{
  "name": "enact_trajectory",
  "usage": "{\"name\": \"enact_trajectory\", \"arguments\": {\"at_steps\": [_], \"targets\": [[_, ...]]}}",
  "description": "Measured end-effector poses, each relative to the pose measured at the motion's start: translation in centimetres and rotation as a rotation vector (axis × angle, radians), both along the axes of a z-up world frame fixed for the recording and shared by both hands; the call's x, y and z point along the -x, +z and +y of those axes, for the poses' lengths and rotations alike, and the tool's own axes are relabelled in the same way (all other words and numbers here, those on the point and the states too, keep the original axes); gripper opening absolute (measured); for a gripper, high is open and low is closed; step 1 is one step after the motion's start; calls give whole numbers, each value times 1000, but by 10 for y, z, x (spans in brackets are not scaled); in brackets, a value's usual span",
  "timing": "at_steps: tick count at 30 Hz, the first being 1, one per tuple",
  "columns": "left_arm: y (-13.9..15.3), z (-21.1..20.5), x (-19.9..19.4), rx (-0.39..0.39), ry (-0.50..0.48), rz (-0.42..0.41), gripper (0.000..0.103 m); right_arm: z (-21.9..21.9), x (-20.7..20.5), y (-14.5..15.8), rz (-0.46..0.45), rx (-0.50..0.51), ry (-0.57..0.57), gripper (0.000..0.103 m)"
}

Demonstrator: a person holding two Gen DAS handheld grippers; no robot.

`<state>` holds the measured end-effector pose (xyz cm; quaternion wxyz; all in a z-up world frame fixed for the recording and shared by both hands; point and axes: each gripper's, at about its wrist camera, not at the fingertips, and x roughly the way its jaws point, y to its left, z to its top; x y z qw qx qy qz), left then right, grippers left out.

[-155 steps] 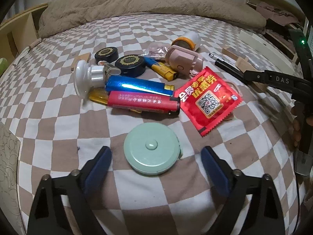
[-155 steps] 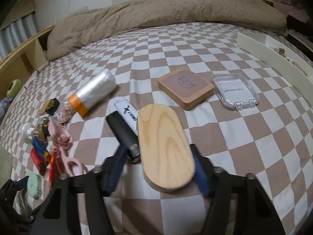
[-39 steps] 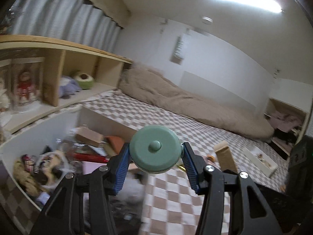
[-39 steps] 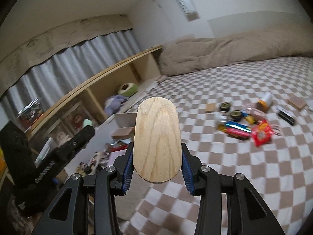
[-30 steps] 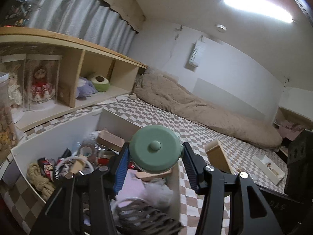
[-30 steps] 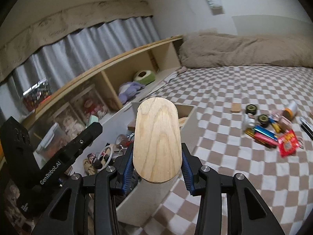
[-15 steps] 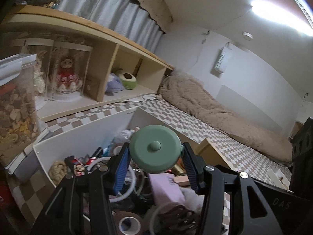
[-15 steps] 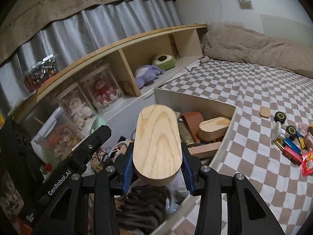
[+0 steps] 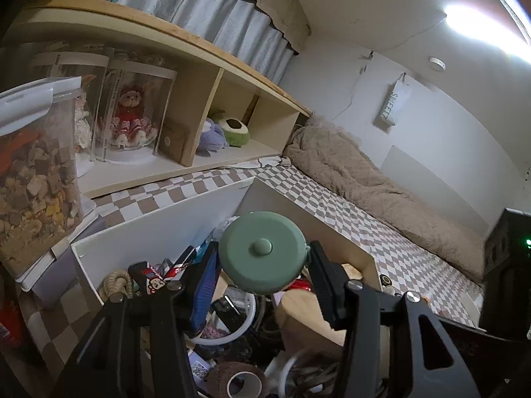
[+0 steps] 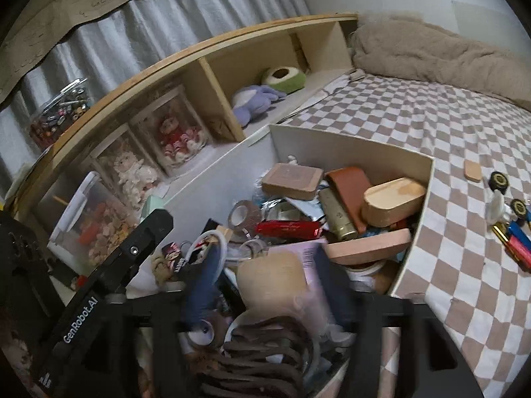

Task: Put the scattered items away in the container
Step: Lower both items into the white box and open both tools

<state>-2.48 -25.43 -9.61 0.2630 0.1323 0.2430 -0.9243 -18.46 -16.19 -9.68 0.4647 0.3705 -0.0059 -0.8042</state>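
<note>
left claw (image 9: pixel 262 265) clamped on green round case (image 9: pixel 262 252) over white box (image 10: pixel 348 142), right claw (image 10: pixel 265 285) just opening, wooden oval (image 10: pixel 270 280) loose between

your left wrist camera looks from close above the white box (image 9: pixel 159 229), facing along the bed (image 9: pixel 332 205) toward the far wall. your right wrist camera looks steeply down into this same box (image 10: pixel 348 142) from nearby; both views share the box and the wooden shelf (image 9: pixel 199 66).

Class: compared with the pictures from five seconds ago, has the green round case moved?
Yes. The green round case has left the checkered bedspread; the left gripper now holds it above the white container.
</note>
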Motion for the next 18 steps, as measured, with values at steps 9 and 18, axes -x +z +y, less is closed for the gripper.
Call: {"name": "enact_trajectory", "arguments": {"at_steps": [9, 18], "targets": [[-3, 4, 9, 12, -11, -52, 82, 19, 9, 9, -24, 57, -51, 86], [-1, 6, 8, 13, 10, -55, 83, 26, 12, 11, -54, 88, -63, 86]]}}
